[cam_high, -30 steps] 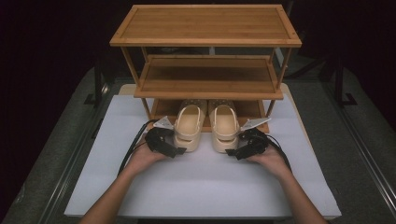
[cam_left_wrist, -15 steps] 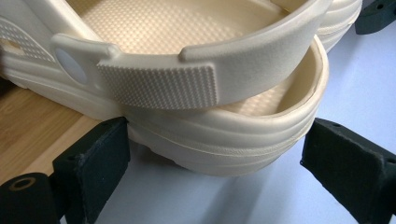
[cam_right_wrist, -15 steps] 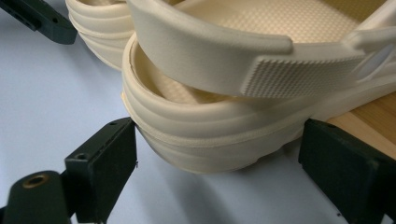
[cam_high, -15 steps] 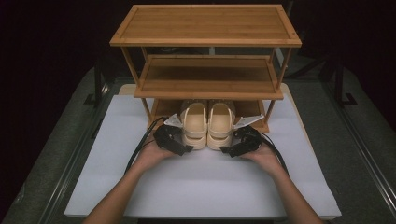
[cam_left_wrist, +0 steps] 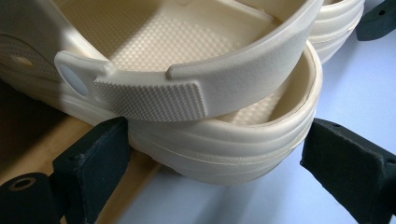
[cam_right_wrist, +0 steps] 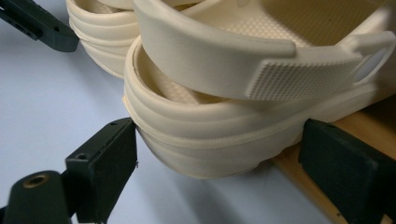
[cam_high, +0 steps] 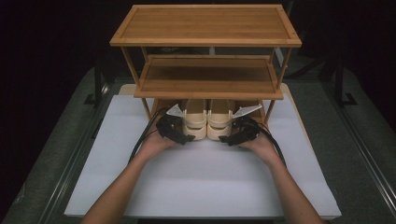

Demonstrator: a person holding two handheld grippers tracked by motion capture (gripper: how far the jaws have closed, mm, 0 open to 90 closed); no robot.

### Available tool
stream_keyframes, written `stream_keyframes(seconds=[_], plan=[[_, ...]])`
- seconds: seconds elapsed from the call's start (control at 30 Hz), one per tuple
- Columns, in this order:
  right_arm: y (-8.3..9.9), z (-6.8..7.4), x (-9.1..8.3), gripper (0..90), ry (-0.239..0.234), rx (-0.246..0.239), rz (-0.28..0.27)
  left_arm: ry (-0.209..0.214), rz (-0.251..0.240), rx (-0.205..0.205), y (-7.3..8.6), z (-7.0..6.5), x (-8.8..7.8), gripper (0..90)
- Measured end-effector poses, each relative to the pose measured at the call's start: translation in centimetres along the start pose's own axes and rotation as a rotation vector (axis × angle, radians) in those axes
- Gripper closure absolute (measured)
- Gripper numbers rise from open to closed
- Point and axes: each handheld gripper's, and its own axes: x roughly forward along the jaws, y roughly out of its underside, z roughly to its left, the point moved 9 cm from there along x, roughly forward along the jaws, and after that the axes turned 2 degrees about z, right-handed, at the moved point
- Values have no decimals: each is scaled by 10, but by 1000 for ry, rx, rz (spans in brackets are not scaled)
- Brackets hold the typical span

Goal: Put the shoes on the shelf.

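Note:
A pair of cream clogs stands side by side, toes under the lowest tier of a bamboo shoe rack (cam_high: pixel 205 23), heels out over the white mat (cam_high: pixel 205 182). My left gripper (cam_high: pixel 187 137) is shut on the heel of the left clog (cam_high: pixel 195 120); in the left gripper view both black jaws press the sides of that clog's ribbed heel (cam_left_wrist: pixel 219 154). My right gripper (cam_high: pixel 229 138) is shut the same way on the right clog (cam_high: pixel 219 120), whose heel (cam_right_wrist: pixel 210 140) sits between its jaws. Each clog's heel strap lies folded over the opening.
The rack has a top shelf, a middle shelf (cam_high: pixel 208 77) and a low base board (cam_right_wrist: pixel 299 186), with slim posts at its corners. Black cables (cam_high: pixel 140 142) trail from both grippers beside the forearms. Grey table rails run along both sides of the mat.
Both hands have moved away from me toward the rack, carrying the two clogs along. The clogs now reach further in under the lowest tier.

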Motion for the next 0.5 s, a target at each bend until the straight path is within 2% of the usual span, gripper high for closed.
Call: stream_keyframes(seconds=[0.07, 0.17, 0.23, 0.3, 0.33, 0.37, 0.4, 0.5], plan=[[-5, -5, 3, 115, 25, -4, -13, -9, -10, -3, -4, 6, 3, 74], [-6, -8, 5, 115, 37, 2, -20, -17, -20, -8, -6, 9, 6, 74], [-8, -15, 9, 115, 66, -9, -16, -24, -16, -15, -7, 11, 9, 74], [-8, -17, 11, 114, 81, -21, -11, -49, -6, -2, -8, 16, 14, 74], [-9, -19, 18, 104, 123, -33, 5, -58, -2, 11, -10, 18, 19, 70], [-9, -19, 18, 104, 123, -33, 5, -58, -2, 11, -10, 18, 19, 69], [-11, -22, 20, 103, 139, -25, -9, -76, -13, 7, -12, 20, 21, 70], [-11, -24, 22, 102, 149, -17, -17, -70, -12, 1, -11, 21, 23, 68]])
